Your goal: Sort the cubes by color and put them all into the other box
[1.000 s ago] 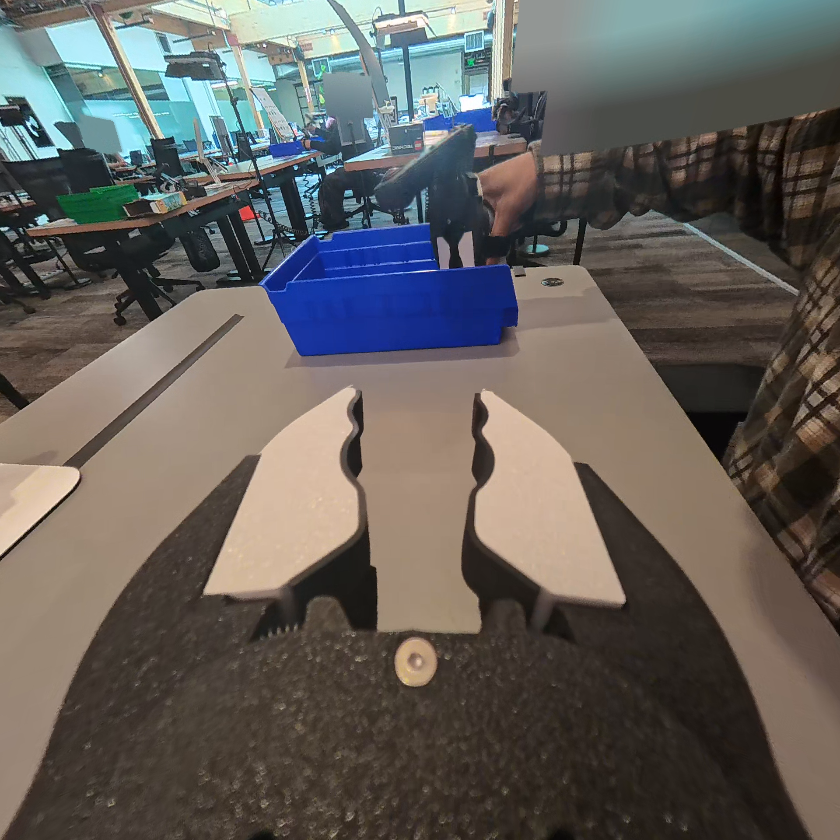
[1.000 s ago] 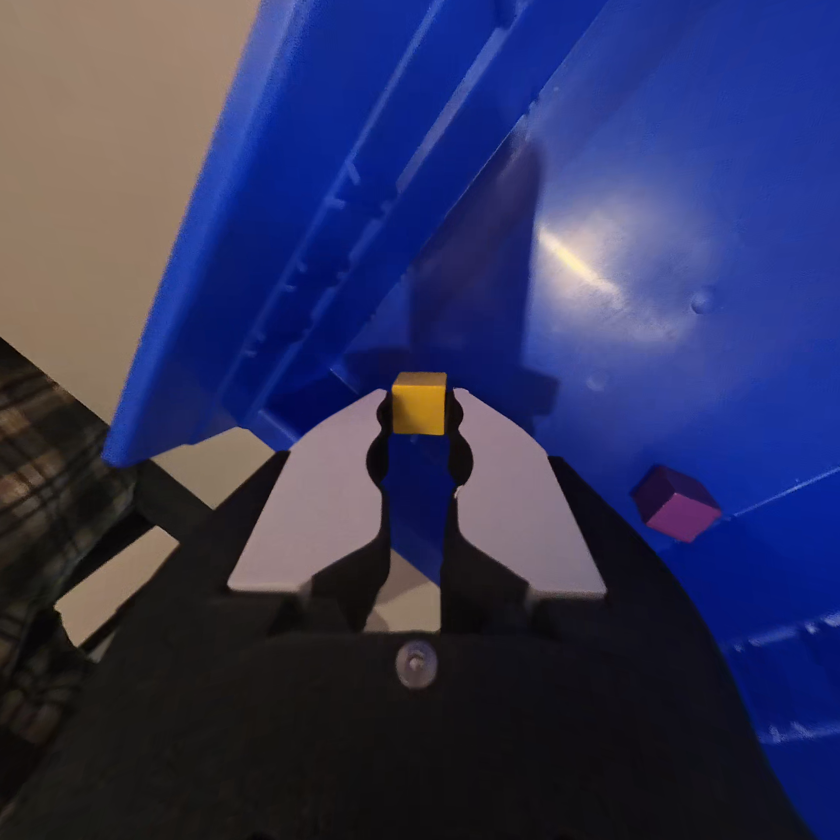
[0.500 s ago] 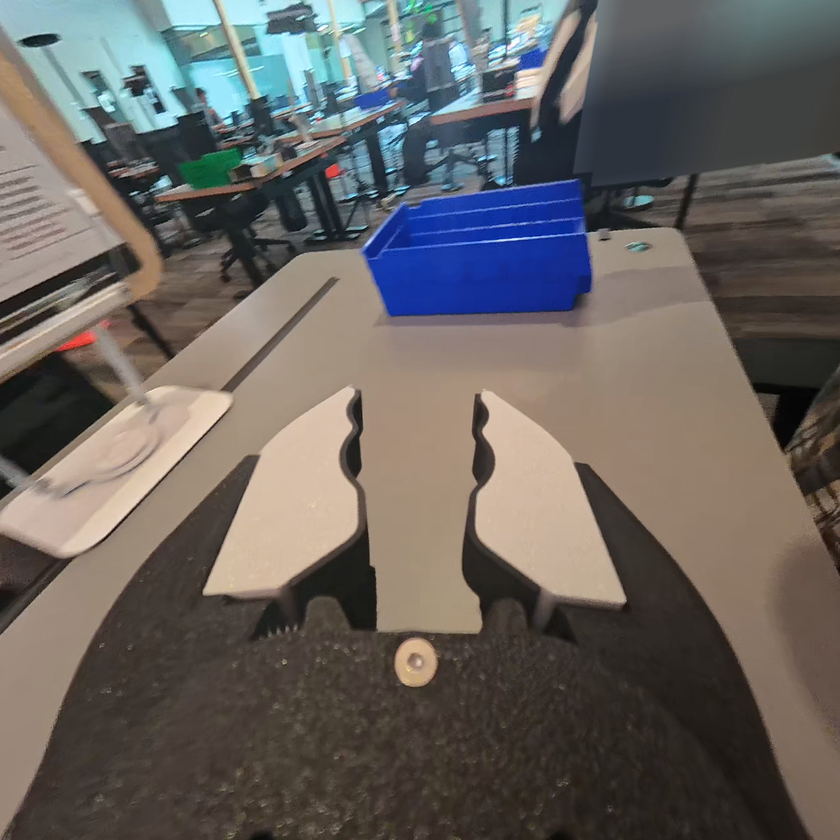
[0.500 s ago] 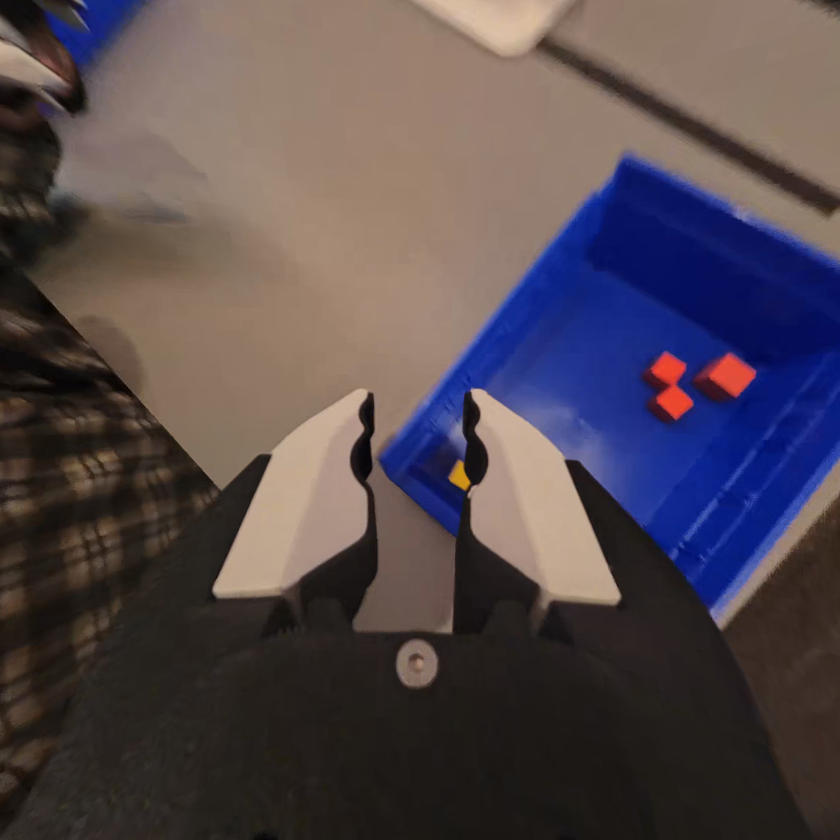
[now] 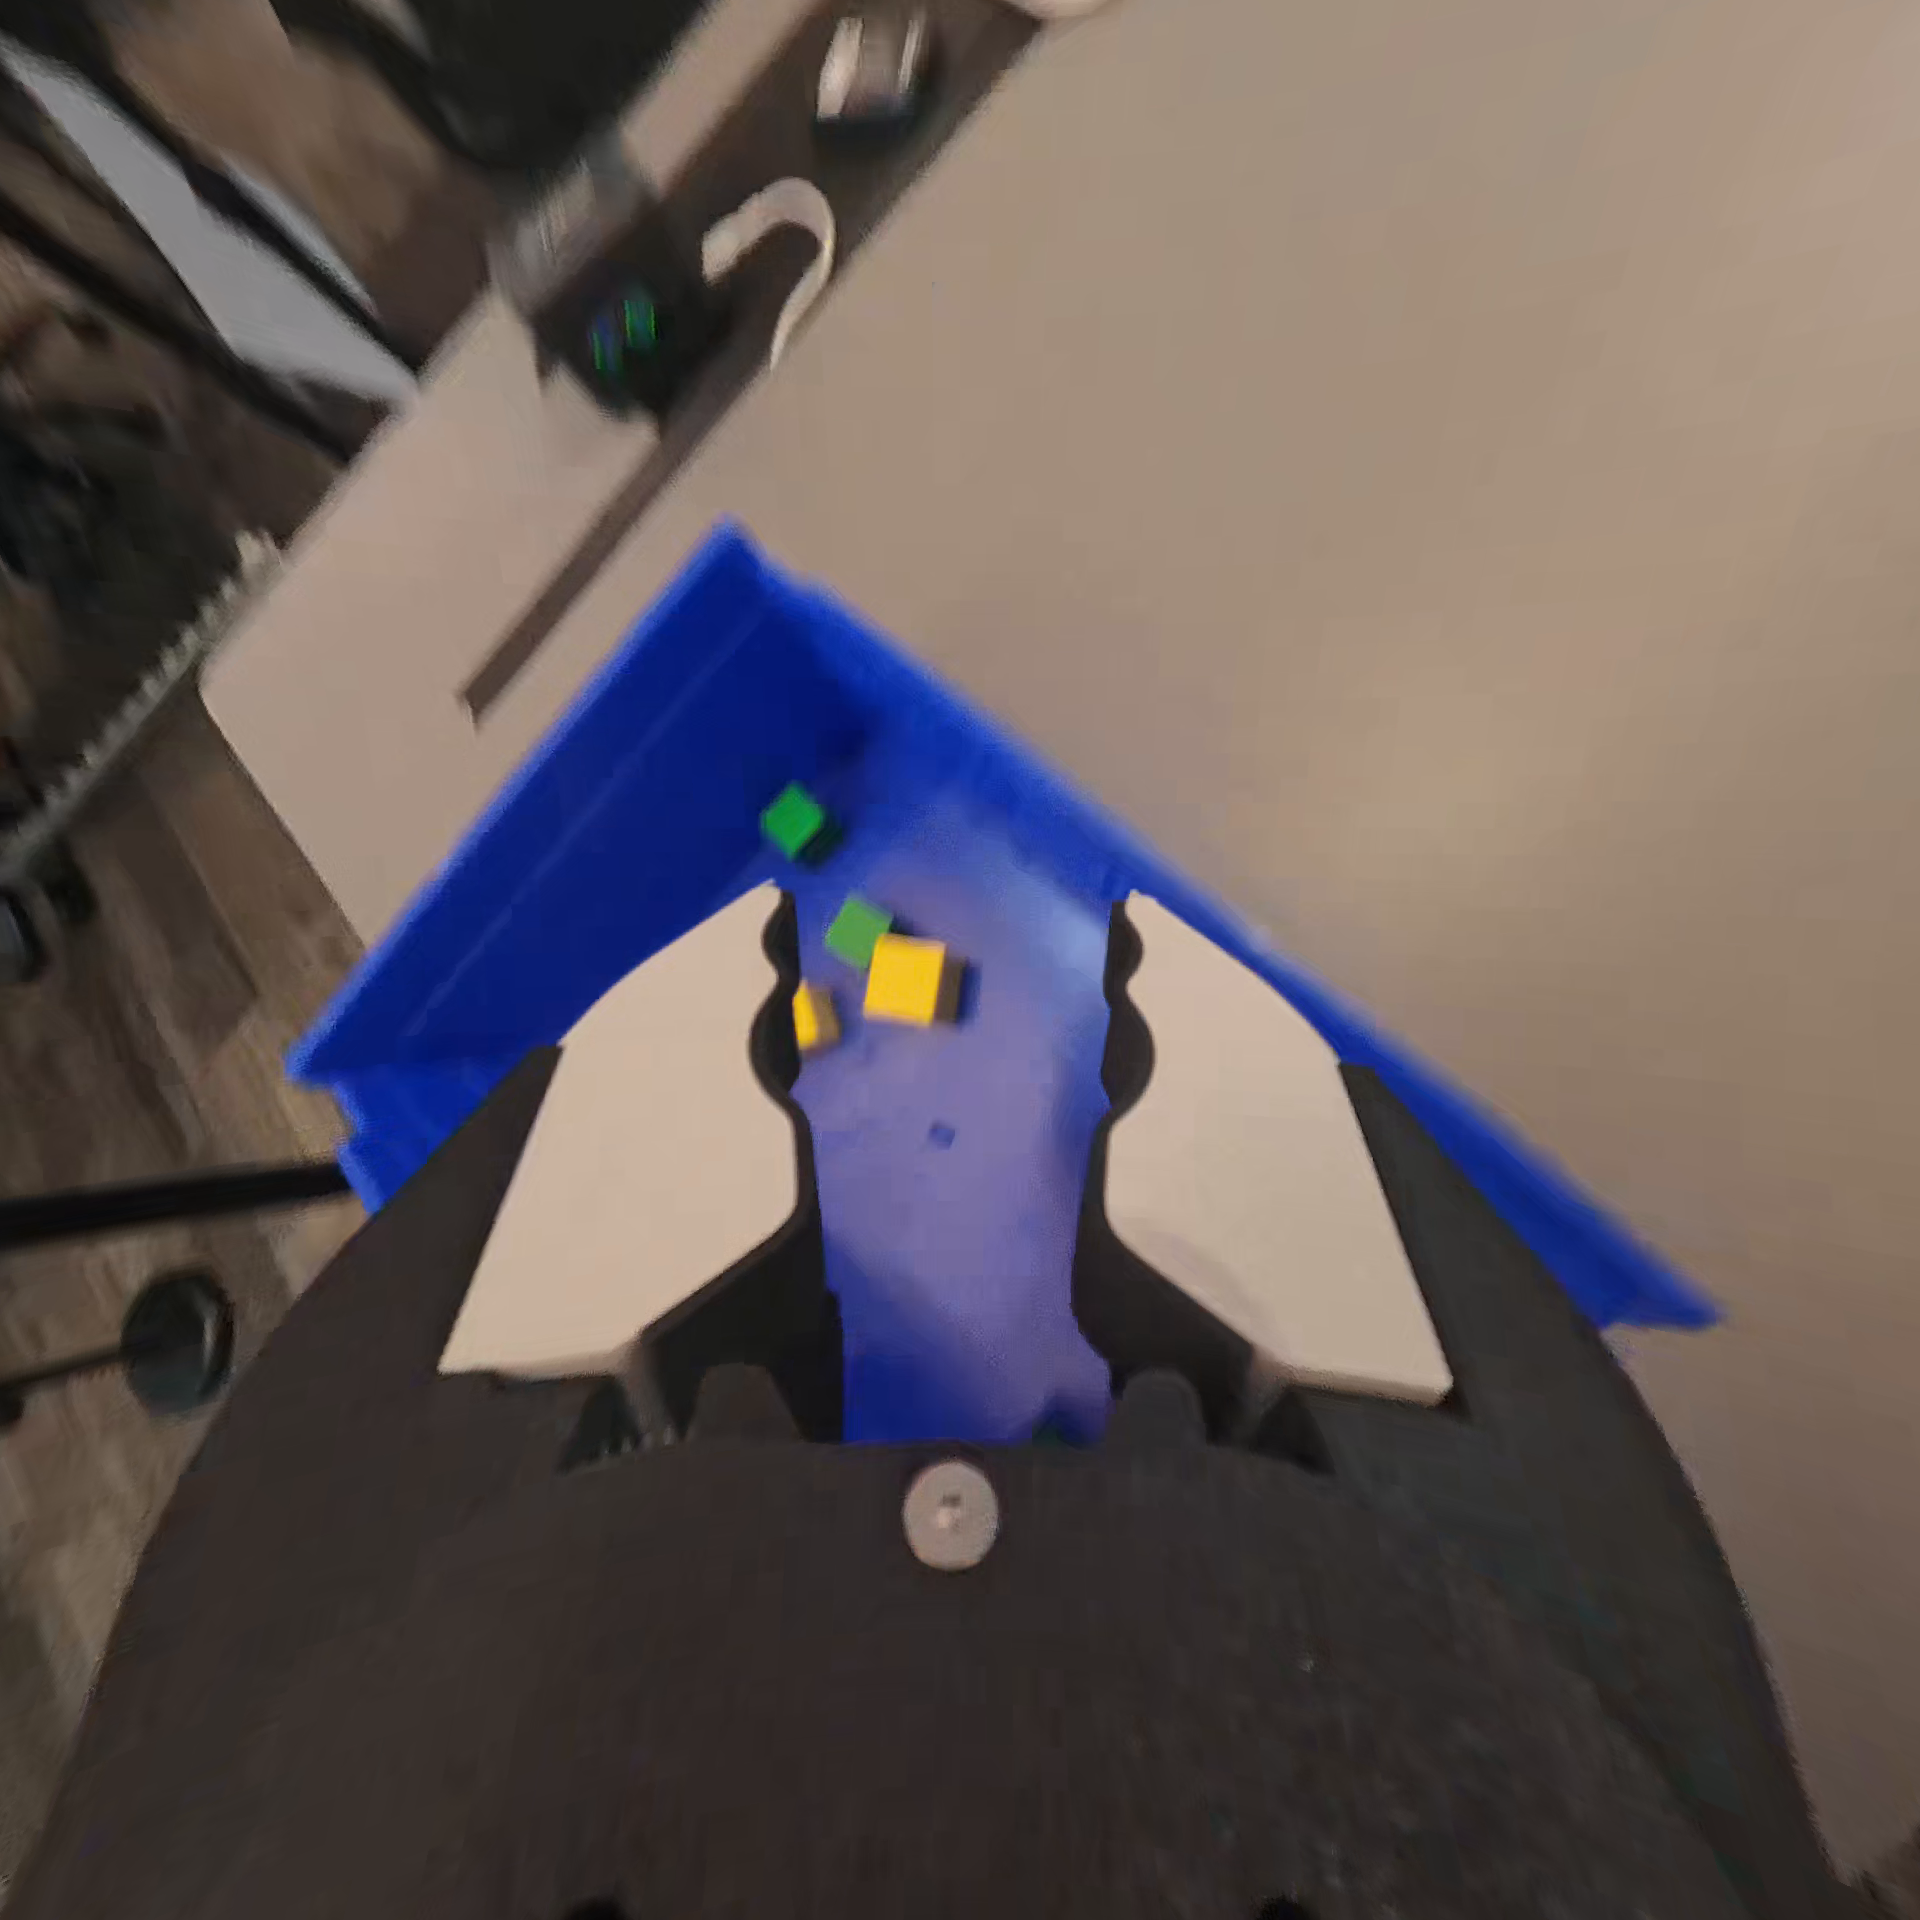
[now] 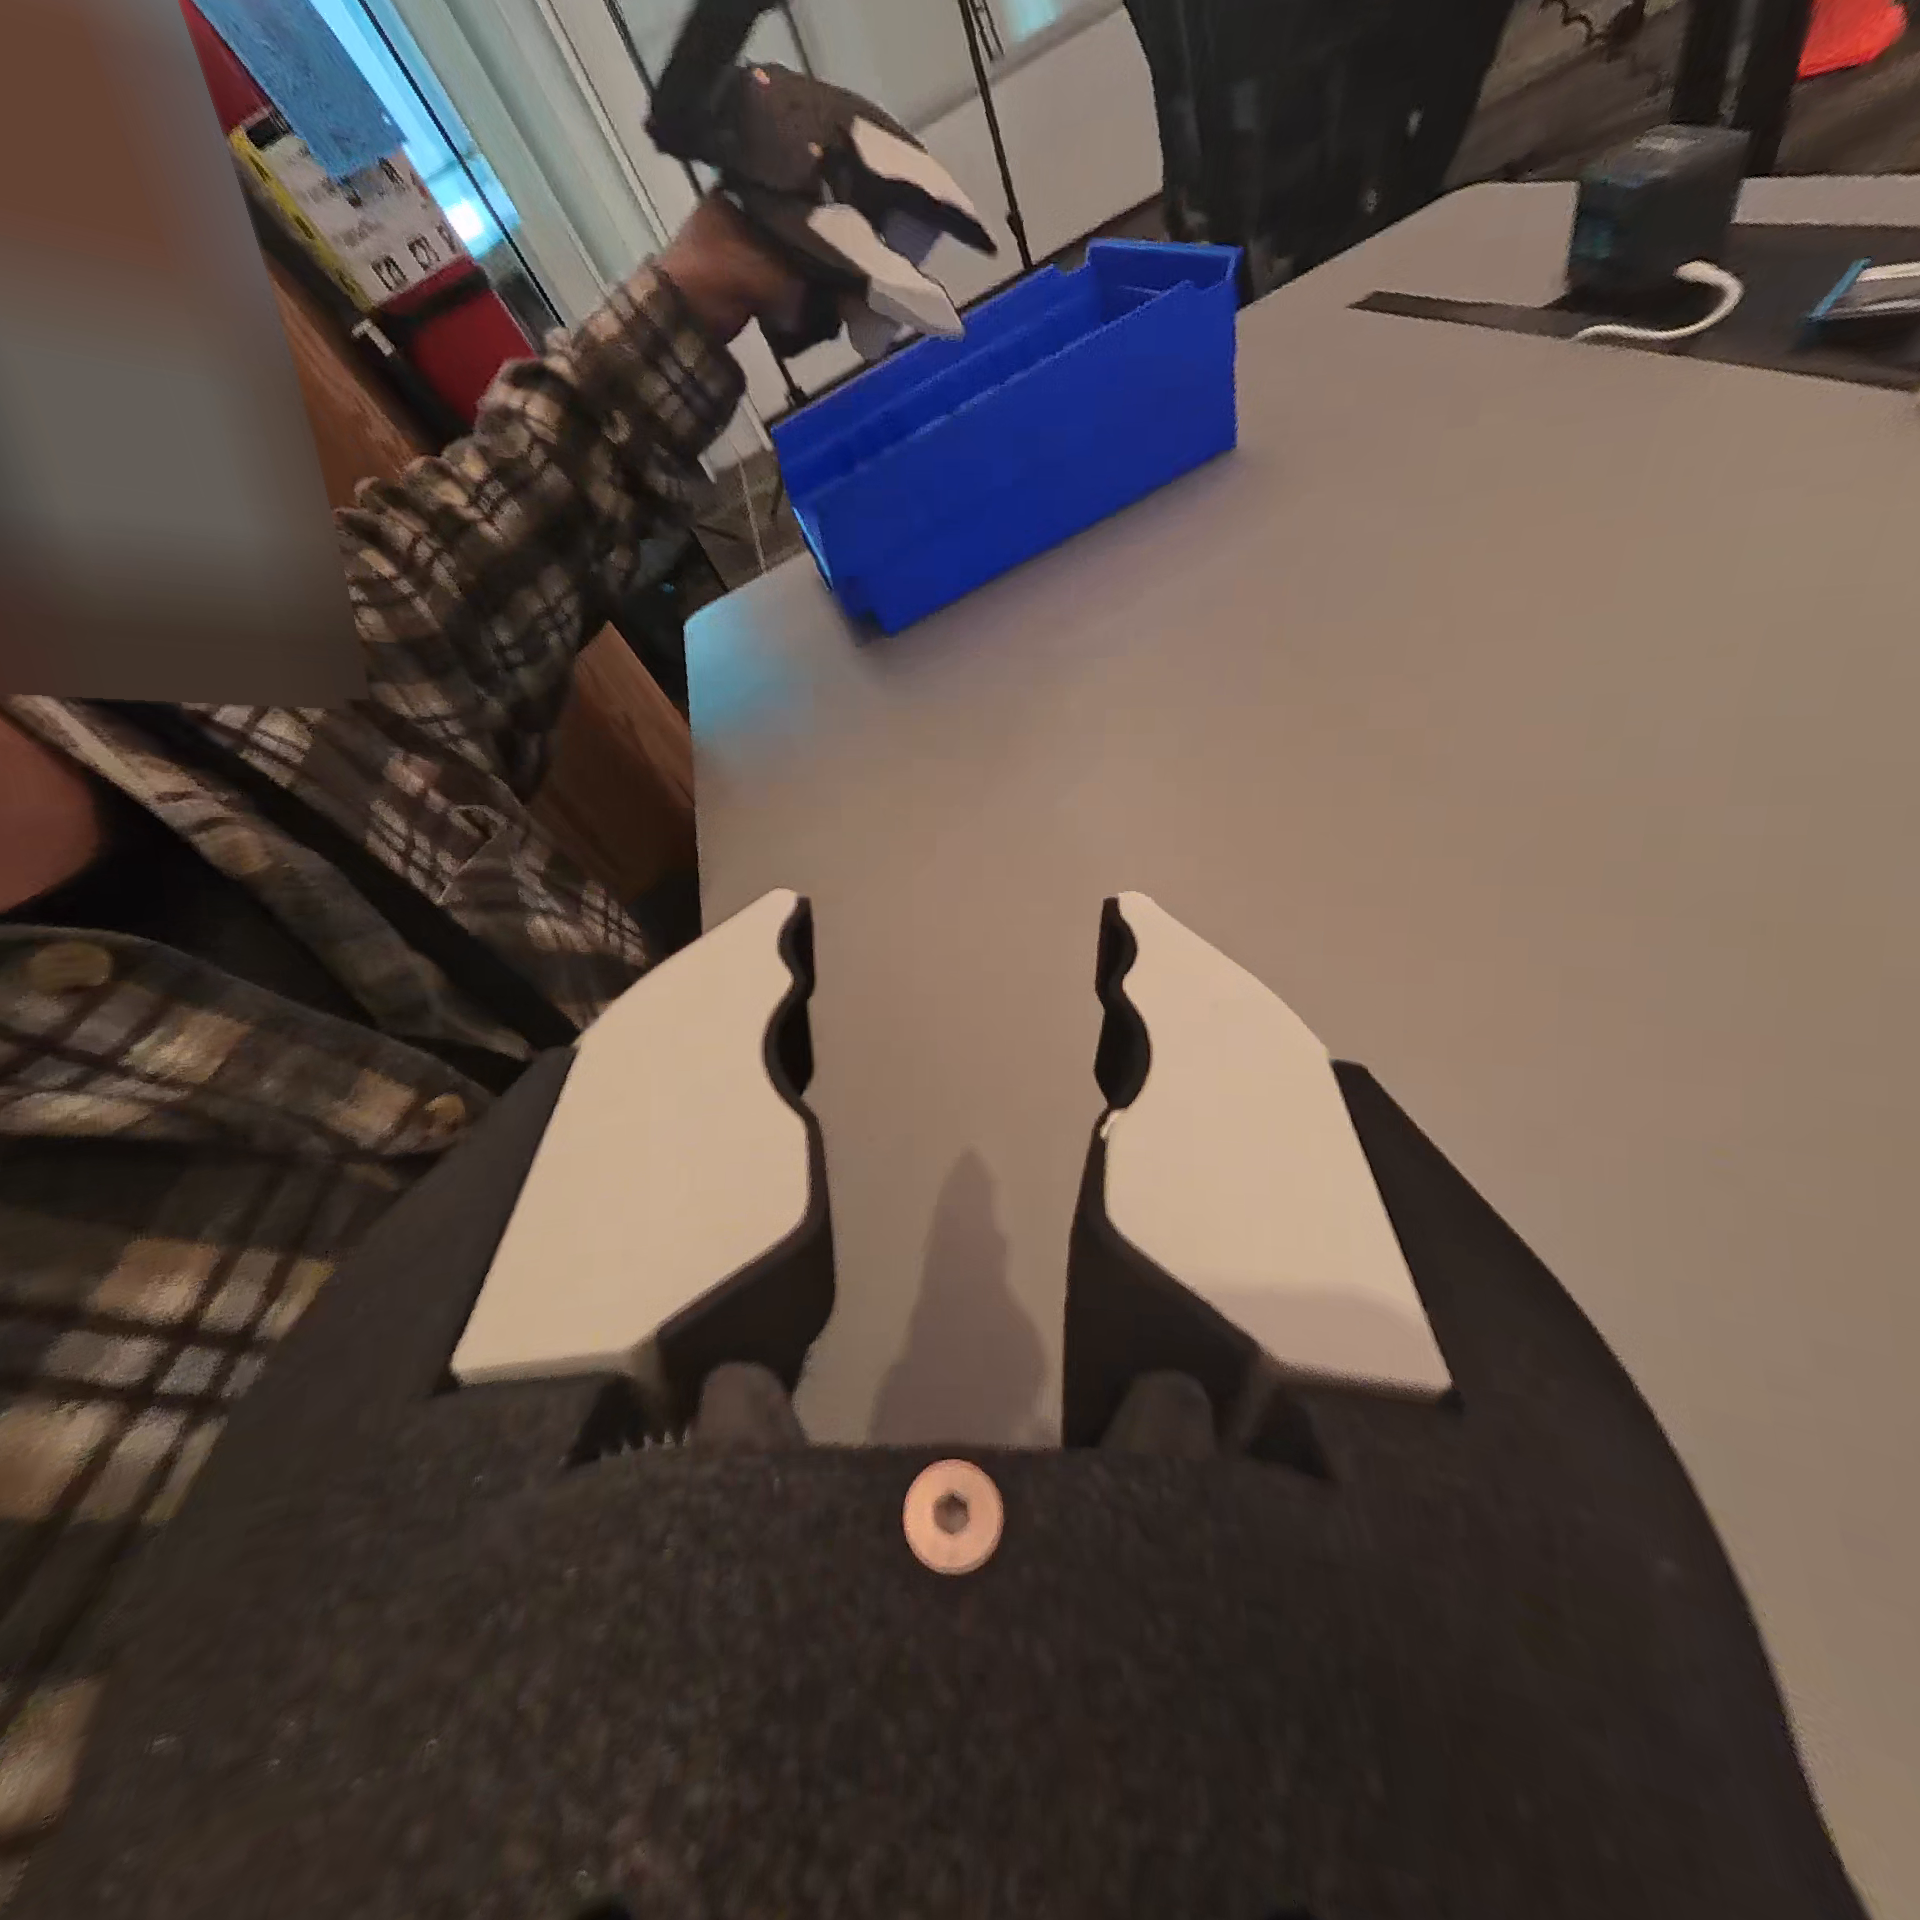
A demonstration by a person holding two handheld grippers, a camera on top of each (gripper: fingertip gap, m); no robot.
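Observation:
My left gripper (image 5: 951,904) is open and empty. It points down into a blue box (image 5: 582,883), a little above it. On the box floor lie two green cubes (image 5: 795,819) (image 5: 857,930) and two yellow cubes (image 5: 906,979) (image 5: 814,1018), one yellow partly behind my left finger. The view is blurred. My right gripper (image 6: 954,914) is open and empty, low over the bare grey table (image 6: 1403,727). In the right wrist view the left gripper (image 6: 961,281) hangs over the blue box (image 6: 1018,478) at the table's far left corner. The other box is out of view.
A person's plaid sleeve (image 6: 540,488) reaches along the table's left edge. A black device with a white cable (image 6: 1652,229) stands behind the box; it also shows in the left wrist view (image 5: 623,332). The table edge runs close beside the box.
My right gripper let go of a yellow cube in the other box, swung away and now sits open over the table. My left gripper rose and tipped down over the box with the green and yellow cubes.

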